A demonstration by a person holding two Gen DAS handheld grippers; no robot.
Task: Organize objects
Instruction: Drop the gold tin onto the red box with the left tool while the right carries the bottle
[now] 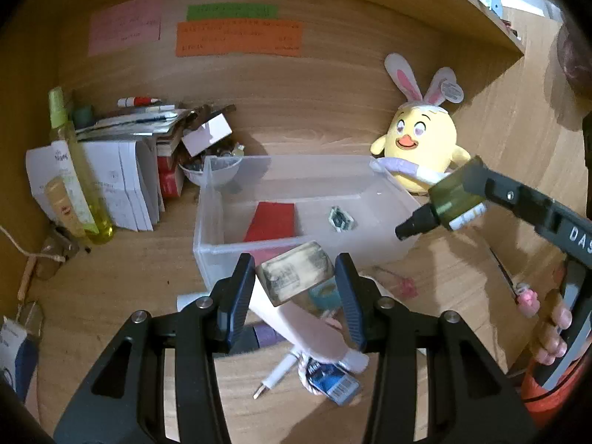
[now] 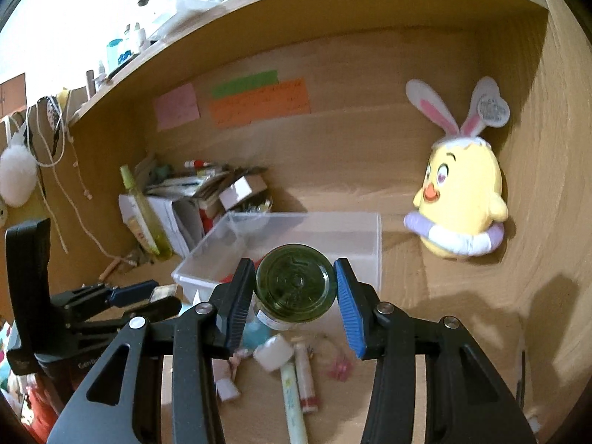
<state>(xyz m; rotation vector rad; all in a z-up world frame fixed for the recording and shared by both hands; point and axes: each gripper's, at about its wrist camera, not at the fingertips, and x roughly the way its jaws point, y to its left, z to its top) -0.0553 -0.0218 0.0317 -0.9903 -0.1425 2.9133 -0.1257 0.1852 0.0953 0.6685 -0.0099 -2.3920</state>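
Observation:
My left gripper (image 1: 295, 283) is shut on a small flat rectangular case (image 1: 295, 277) with a dark printed pattern, held just in front of a clear plastic bin (image 1: 207, 222). The bin holds a red card (image 1: 272, 221) and a small dark packet (image 1: 341, 219). My right gripper (image 2: 295, 288) is shut on a green glass bottle (image 2: 294, 286), seen bottom-on. In the left wrist view that bottle (image 1: 453, 199) has a black cap and hangs over the bin's right rim. The bin also shows in the right wrist view (image 2: 366, 244).
A yellow chick plush (image 1: 421, 137) with bunny ears stands at the back right. A stack of books and papers (image 1: 129, 170), a yellow spray bottle (image 1: 74, 170) and a bowl (image 1: 218, 174) stand at the back left. Tubes and small items (image 2: 296, 377) lie on the desk below the grippers.

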